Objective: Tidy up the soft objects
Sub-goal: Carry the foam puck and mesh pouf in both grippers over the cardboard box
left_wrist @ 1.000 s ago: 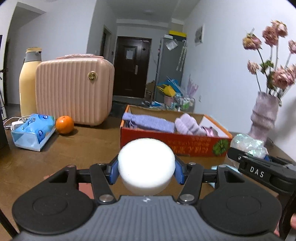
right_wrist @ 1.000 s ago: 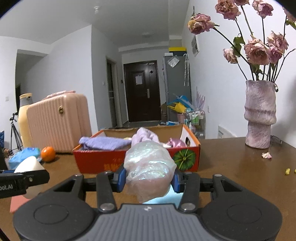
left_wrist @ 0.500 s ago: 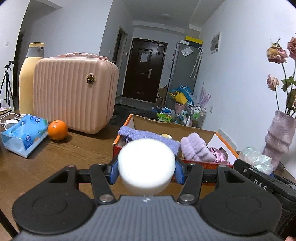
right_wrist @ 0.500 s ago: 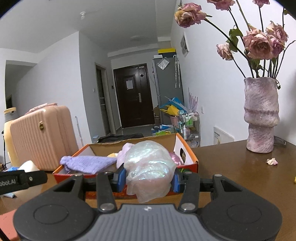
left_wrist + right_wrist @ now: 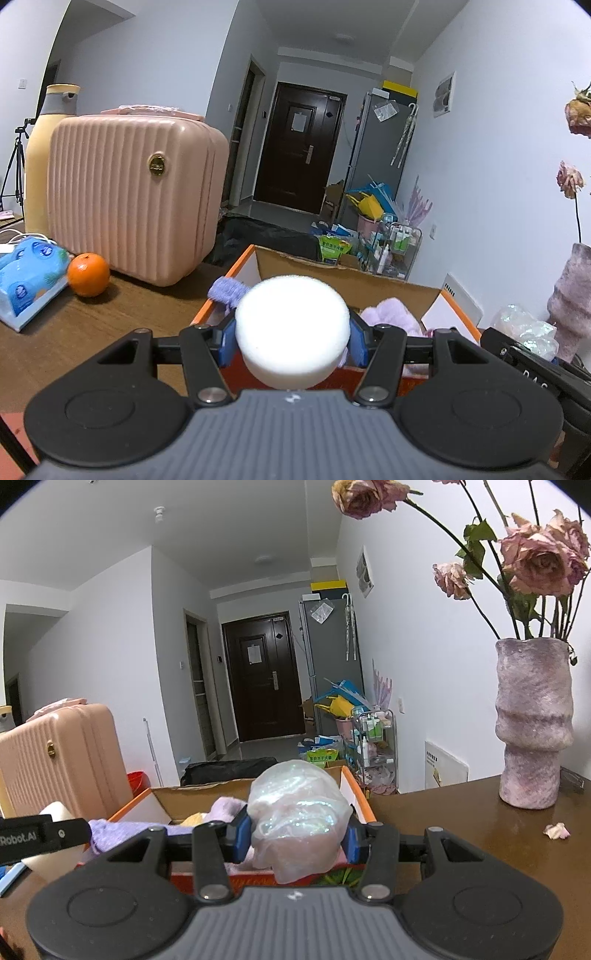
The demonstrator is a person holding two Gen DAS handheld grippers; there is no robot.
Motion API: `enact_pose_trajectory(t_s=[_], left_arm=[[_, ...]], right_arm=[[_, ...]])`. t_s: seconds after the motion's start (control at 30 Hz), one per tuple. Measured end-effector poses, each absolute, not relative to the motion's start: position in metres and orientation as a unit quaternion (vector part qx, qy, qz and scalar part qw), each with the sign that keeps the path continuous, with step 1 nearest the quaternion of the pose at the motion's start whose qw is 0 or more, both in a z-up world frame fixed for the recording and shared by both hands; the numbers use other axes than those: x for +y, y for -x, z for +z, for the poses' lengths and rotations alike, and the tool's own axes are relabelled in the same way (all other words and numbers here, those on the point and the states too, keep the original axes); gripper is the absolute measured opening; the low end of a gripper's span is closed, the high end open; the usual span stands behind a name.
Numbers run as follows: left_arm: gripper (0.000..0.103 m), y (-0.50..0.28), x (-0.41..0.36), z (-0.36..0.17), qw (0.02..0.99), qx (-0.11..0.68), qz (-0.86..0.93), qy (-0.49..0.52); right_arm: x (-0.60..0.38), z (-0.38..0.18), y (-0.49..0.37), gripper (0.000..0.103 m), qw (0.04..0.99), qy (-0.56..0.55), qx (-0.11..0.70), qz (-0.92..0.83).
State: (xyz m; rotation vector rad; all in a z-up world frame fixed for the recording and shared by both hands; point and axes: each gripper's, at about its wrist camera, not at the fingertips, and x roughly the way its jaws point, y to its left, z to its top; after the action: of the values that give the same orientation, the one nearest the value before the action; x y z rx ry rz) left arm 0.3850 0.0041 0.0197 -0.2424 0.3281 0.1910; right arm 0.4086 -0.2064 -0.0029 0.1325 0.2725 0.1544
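My left gripper [image 5: 292,341] is shut on a round white sponge [image 5: 291,328], held just above the near left part of the orange cardboard box [image 5: 240,266]. My right gripper [image 5: 295,836] is shut on a crumpled iridescent plastic bag [image 5: 297,812], held over the box's near right part [image 5: 356,794]. Inside the box lie a lavender knitted cloth [image 5: 225,290] and a fluffy pale purple item [image 5: 391,314]. The bag also shows at the right of the left wrist view [image 5: 528,328], and the sponge at the left of the right wrist view [image 5: 55,808].
A pink ribbed case [image 5: 133,206], a tall cream bottle [image 5: 40,162], an orange [image 5: 88,275] and a blue tissue pack [image 5: 29,269] stand on the wooden table [image 5: 110,321] to the left. A purple vase with dried roses [image 5: 532,723] stands to the right.
Both grippers have risen and moved forward towards the box, each still holding its object. The box now lies directly under and beyond the fingertips.
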Motion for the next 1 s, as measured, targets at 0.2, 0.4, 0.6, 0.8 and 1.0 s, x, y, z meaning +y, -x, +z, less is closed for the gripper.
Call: enact_pose_trajectory(t_s=[0.2, 0.4, 0.6, 0.8, 1.0], left_arm=[[0.058, -0.408, 0.000, 0.020, 0.976, 0.153, 0.100, 0.118], [0.058, -0.432, -0.003, 0.020, 0.976, 0.147, 0.105, 0.117], [0.058, -0.457, -0.003, 0.018, 0.977, 0.144, 0.114, 0.109], [0.058, -0.479, -0.002, 0.012, 0.976, 0.147, 0.121, 0.101], [0.058, -0.499, 0.004, 0.009, 0.975, 0.150, 0.130, 0.101]], right_arm=[[-0.210, -0.001, -0.433, 0.046, 0.985, -0.062, 0.137, 0.081], [-0.207, 0.000, -0.458, 0.046, 0.984, -0.050, 0.140, 0.095], [-0.202, 0.000, -0.480, 0.046, 0.982, -0.043, 0.150, 0.108], [-0.196, 0.002, -0.499, 0.046, 0.981, -0.031, 0.153, 0.115], [-0.192, -0.002, -0.518, 0.046, 0.979, -0.021, 0.165, 0.114]])
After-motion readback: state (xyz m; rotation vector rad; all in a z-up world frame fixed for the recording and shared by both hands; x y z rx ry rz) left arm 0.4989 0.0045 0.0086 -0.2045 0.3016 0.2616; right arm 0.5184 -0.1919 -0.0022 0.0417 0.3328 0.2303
